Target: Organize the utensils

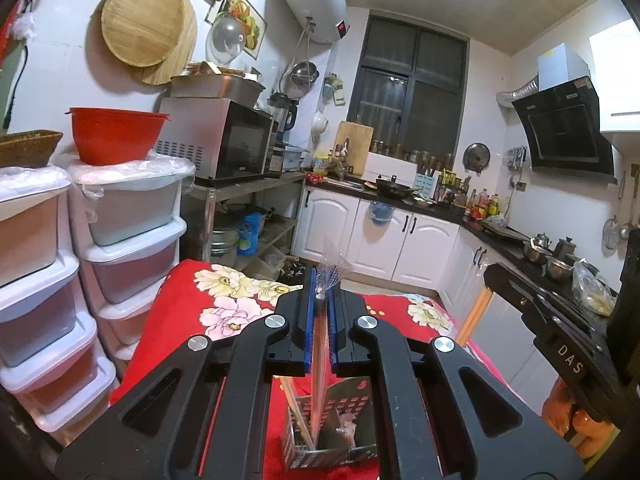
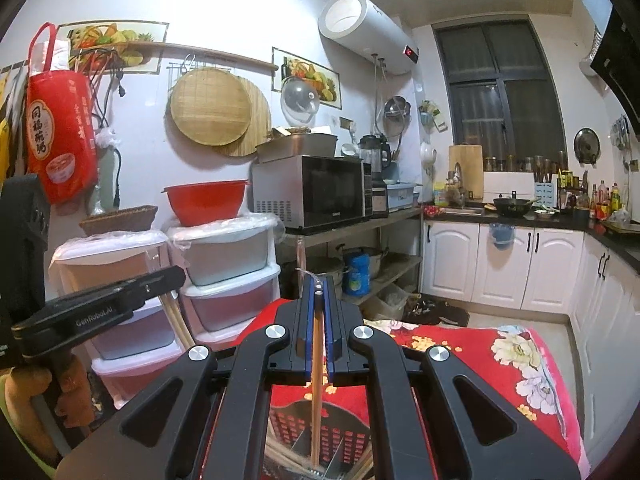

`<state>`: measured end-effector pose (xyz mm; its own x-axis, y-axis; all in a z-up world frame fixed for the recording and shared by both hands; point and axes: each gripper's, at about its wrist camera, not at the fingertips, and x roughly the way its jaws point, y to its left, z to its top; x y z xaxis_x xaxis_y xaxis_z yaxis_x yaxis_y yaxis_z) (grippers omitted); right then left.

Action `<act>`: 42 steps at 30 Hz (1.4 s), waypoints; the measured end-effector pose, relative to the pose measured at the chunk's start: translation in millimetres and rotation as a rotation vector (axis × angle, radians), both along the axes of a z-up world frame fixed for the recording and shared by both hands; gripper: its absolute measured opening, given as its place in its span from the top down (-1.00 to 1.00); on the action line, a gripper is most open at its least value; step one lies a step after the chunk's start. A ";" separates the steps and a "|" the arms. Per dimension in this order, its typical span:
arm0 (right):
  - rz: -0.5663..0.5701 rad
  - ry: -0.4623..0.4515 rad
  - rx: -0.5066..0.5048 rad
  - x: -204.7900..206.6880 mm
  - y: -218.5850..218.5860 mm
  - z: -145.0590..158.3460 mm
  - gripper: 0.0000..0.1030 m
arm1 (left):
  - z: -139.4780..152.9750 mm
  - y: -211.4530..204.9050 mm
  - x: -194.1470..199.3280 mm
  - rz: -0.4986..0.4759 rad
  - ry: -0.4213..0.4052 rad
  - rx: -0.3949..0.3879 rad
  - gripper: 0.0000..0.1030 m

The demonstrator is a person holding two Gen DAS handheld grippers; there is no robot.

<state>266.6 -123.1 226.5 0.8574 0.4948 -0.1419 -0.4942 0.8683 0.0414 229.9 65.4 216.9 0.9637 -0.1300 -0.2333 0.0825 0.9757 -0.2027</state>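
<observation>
My left gripper (image 1: 322, 280) is shut on a bundle of pinkish chopsticks (image 1: 319, 360) in a clear plastic sleeve that sticks out above the pads. The bundle hangs down into a perforated metal utensil holder (image 1: 352, 404) standing on a red floral cloth (image 1: 192, 304). My right gripper (image 2: 319, 284) is shut on a wooden chopstick (image 2: 316, 380), whose lower end reaches into the same holder (image 2: 344, 436); more sticks lie inside it. Each gripper shows at the edge of the other's view, level with it, with its sticks hanging below: the right gripper (image 1: 492, 276) and the left gripper (image 2: 176, 276).
Stacked plastic drawers (image 1: 132, 240) with a red bowl (image 1: 116, 136) on top stand left of the table. Behind are a microwave (image 2: 312, 192) on a metal shelf and a counter with white cabinets (image 2: 520, 264). A gloved hand (image 2: 28, 392) holds the left gripper.
</observation>
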 end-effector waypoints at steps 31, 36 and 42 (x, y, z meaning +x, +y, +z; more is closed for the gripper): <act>-0.003 0.105 -0.007 61.7 18.6 -63.6 0.91 | -81.6 1.5 67.1 -0.003 0.140 -0.051 0.98; 0.002 0.126 -0.009 65.0 20.6 -75.7 0.91 | -88.8 0.8 70.5 -0.007 0.156 -0.051 0.98; 0.005 0.149 -0.015 66.2 21.6 -86.4 0.91 | -94.4 -1.5 71.9 -0.013 0.171 -0.050 0.98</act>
<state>332.8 -101.5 140.1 0.8236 0.4959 -0.2753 -0.4880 0.8669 0.1018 301.8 64.0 122.5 0.9085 -0.1579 -0.3868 0.0555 0.9633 -0.2628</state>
